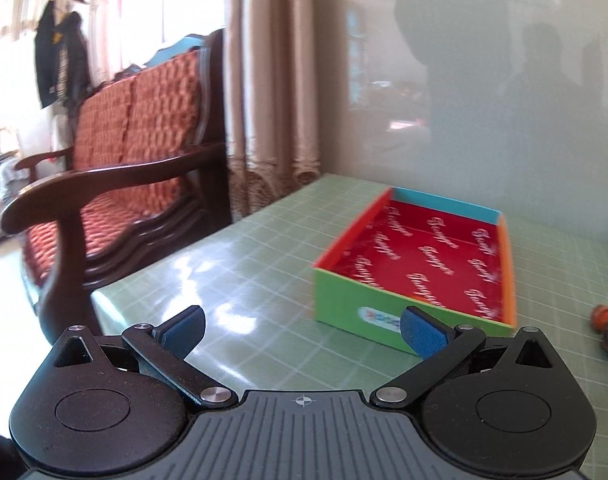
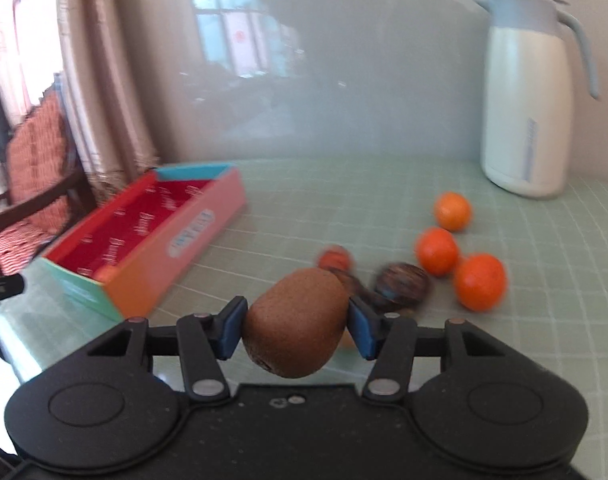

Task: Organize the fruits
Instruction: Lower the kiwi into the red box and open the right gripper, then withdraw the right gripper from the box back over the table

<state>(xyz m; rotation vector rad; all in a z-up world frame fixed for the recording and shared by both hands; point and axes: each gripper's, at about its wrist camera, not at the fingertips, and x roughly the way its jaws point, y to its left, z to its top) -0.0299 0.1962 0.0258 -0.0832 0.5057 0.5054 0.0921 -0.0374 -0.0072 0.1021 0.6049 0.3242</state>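
1. Right gripper [image 2: 297, 330]: jaws clamped on a brown kiwi [image 2: 296, 322], one blue pad pressed against each flank; the fruit was held clear of the worktop [image 2: 344, 200].
2. Left gripper [image 1: 302, 330]: jaws spread wide apart, nothing between them; its blue pads [image 1: 418, 336] hung over the worktop in front of the box.
3. Box [image 2: 152, 264]: a shallow open cardboard tray with a red printed floor, walls in green, orange, red and blue. It stood toward the worktop's left edge, its blue end toward the back edge and wall. In the left wrist view its floor showed no fruit.
4. Oranges: three lay loose on the worktop toward the right side, one [image 2: 453, 211] nearer the back, one [image 2: 437, 251] in the middle, one [image 2: 480, 282] nearest the front; the middle and front ones were touching or very nearly so.
5. Dark brown rounded item [image 2: 402, 288]: lay just beside the oranges, behind the right gripper; too blurred to identify.
6. Small orange-red item [image 2: 335, 259]: lay behind the kiwi, between box and oranges; also blurred.
7. White jug [image 2: 528, 96] with a pale blue lid and handle: stood upright near the worktop's back right corner, well apart from the box.
8. Wooden bench [image 1: 116, 184] with red patterned cushions: stood beyond the worktop's left edge, beside a curtain [image 1: 264, 80].
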